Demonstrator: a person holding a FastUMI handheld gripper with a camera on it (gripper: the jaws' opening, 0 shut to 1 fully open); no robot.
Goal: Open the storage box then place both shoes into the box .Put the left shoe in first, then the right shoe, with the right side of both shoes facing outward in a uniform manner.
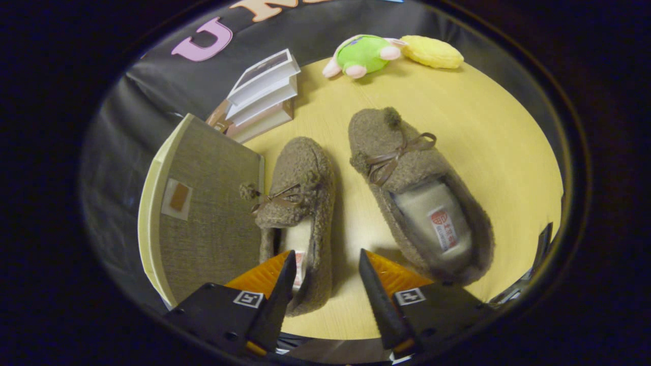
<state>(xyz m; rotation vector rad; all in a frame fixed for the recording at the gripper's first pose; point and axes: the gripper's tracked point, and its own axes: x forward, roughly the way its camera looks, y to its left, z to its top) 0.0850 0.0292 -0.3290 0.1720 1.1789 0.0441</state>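
Note:
Two brown fuzzy shoes with bows lie on the yellow table (457,127), toes pointing away from me. The one nearer the box (300,203) is tipped toward the box and almost touches its side. The other shoe (412,193) lies flat to its right, its insole showing. The storage box (208,213) is grey fabric with a cream edge and a small label patch, and its lid looks down. My gripper (325,254) is open and straddles the near shoe's heel wall: one finger over the shoe's opening, the other outside it. Neither finger presses on it.
A stack of books (264,94) stands beyond the box. A green plush toy (363,53) and a yellow plush (432,51) lie at the far edge of the table. Bare tabletop stretches to the right of the shoes.

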